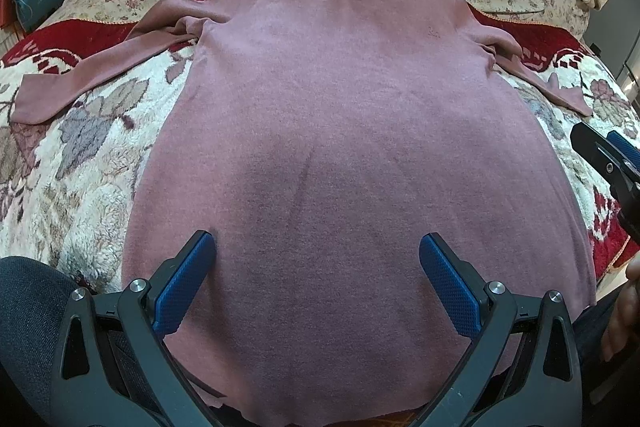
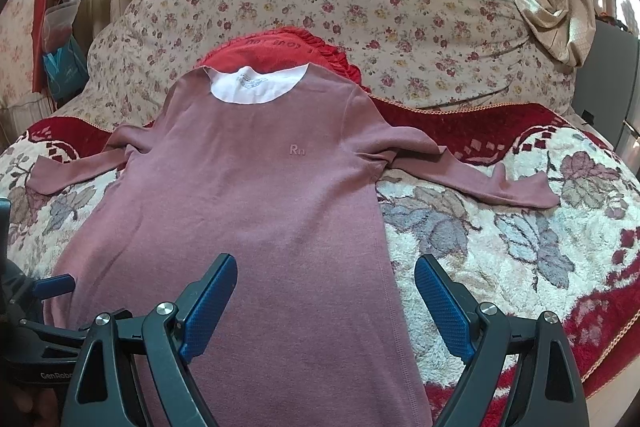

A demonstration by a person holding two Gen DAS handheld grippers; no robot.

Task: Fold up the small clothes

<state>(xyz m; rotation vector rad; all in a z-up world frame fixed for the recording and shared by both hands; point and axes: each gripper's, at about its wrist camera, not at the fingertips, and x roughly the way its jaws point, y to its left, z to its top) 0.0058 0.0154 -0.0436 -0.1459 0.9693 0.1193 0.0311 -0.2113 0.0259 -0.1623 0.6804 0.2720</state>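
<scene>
Shirt (image 2: 256,195) lies flat, front up, on the blanket (image 2: 500,247): long-sleeved, mauve, collar away from the person, white inner neck showing, hem at the near edge. Both sleeves are splayed out sideways, the left sleeve (image 1: 80,75) and the right sleeve (image 2: 472,175) each slightly bunched at the armpit. Body looks smooth, one faint crease down the middle in the left view.

Left gripper (image 1: 318,283) has its jaws spread wide, nothing between them, over the lower body near the hem. Right gripper (image 2: 326,303) likewise gapes, empty, straddling the shirt's right side seam near the hem, one finger over cloth, one over blanket. Whether the tips touch the fabric I can't tell.

Judgement: no fold made yet; the step is the first grasp. To do it well:
- Sleeves first. Pinch each near the cuff, lay it across the chest, flatten the armpit bunching before going on.
- Pinch one layer pair cleanly; blanket pile is deep and fluffy, so come in shallow or the pads will snag it too.
- For side folds, take hem and shoulder on one side together, so the fold line stays parallel to the seam.
- Knit looks thin and limp; lift low, drag little.

Red cushion (image 2: 280,47) sits under the collar, so that end rides slightly high. Floral bedding (image 2: 400,11) lies behind it.
</scene>
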